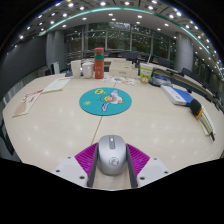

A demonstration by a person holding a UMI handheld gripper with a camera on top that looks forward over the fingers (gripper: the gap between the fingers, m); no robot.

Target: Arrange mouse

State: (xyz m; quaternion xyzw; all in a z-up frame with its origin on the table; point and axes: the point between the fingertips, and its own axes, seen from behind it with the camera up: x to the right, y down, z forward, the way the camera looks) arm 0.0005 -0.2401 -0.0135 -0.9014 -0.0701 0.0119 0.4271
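A grey computer mouse (112, 153) sits between the magenta pads (87, 157) of a hand-held gripper (112, 163) above a pale tabletop (55, 125), the two fingers flanking it closely on either side; whether they actually clamp it or merely bracket it cannot be told from this angle. Beyond the fingers lies a round blue mat (105, 100) with coloured markings, and further back stand a striped red-and-green container (99, 62) and a yellow-green cup (147, 71), with papers (178, 95) off to the right.

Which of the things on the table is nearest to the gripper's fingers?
The grey mouse: it lies between the gripper fingers, while the round blue mat lies farther ahead.
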